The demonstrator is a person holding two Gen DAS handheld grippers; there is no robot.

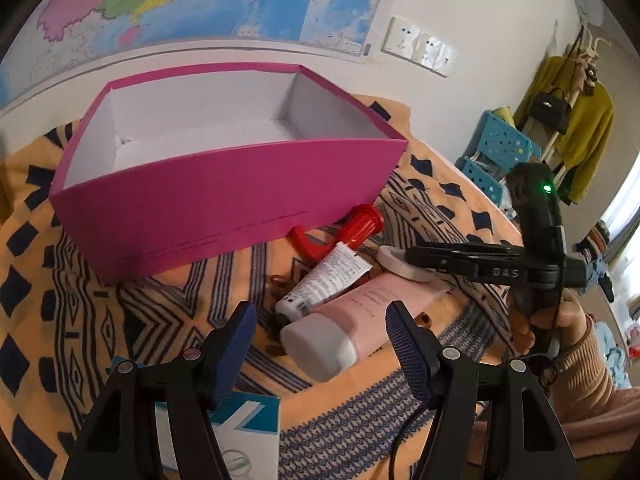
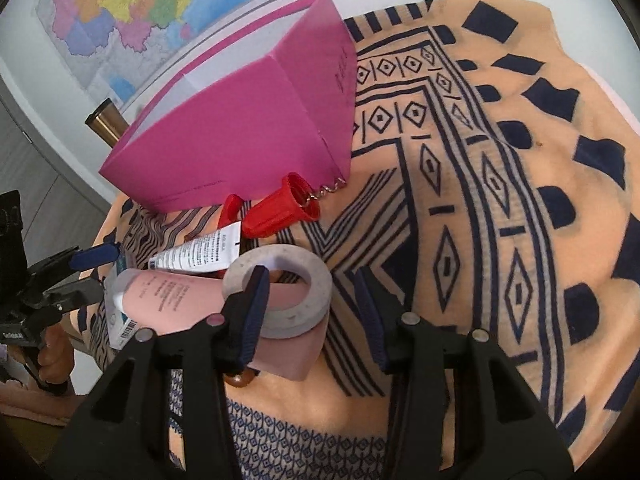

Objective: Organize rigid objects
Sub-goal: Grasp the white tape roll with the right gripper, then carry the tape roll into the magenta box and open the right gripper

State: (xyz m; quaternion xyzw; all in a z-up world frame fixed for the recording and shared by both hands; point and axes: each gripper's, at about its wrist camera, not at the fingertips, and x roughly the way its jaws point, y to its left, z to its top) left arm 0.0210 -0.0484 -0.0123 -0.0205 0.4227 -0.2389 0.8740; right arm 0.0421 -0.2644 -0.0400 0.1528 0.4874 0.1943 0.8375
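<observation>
Patterned orange blanket [image 2: 520, 240] over the work surface, wall map [image 1: 200, 4] behind. Pink box [image 1: 224, 184] sat open and looked bare inside, at least the part visible. Items piled just in front of its near wall: red corkscrew [image 2: 280, 208] touching the box base, white tube [image 1: 324, 280] lying across a pink bottle [image 1: 360, 320], grey ring [image 2: 280, 292] resting on the bottle's far end.

Right gripper [image 2: 312, 304]: spread wide, nothing held, left finger poking into the ring's hole, right finger outside the rim. So straddling the ring wall, not yet clamped. In the left view seemed level with the ring, though contact hard to confirm there.

Left gripper [image 1: 320, 336]: released as well, hovering above the white-capped end of the bottle, not touching.

Step in hand, by judgement: first pick, ring targeted, nothing boxed yet. Task barely started.

Next move needs: closing on the ring wall squarely, lifting straight up to avoid dragging the bottle or rolling the tube, then carrying over the near wall and dropping inside. Ring sat tilted on a round bottle, so slip likely if clamped off-centre.
</observation>
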